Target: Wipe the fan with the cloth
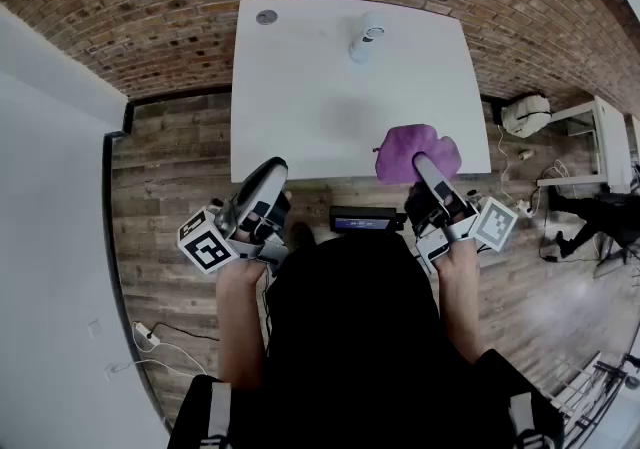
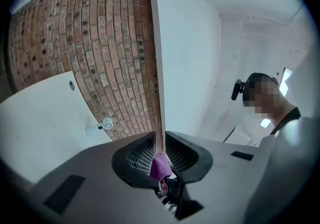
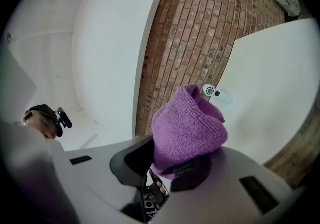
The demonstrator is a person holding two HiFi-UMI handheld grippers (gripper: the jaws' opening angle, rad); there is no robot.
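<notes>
Jaws, head view: the left gripper [image 1: 272, 169] hangs over the floor just short of the white table [image 1: 300, 107]. The right gripper [image 1: 425, 165] reaches over the near edge, and the purple cloth [image 1: 400, 152] is bunched over its tip. The small white fan [image 1: 367, 37] sits near the far edge, well apart from both.

Left gripper view: the jaws stand a narrow slit apart, and brick wall shows through the gap. A small purple patch [image 2: 160, 165] lies low in the gap; what it is cannot be determined. The fan [image 2: 102, 125] lies ahead, to the left.

Right gripper view: the jaws pinch the cloth [image 3: 187, 123] at its base. The free part rises as a soft, looped mound.

Handling: the cloth appears light, limp and non-slip, so wipe with the free mound. The fan looks light and likely to slide under pressure. Steady it by its body, not by the grille.
</notes>
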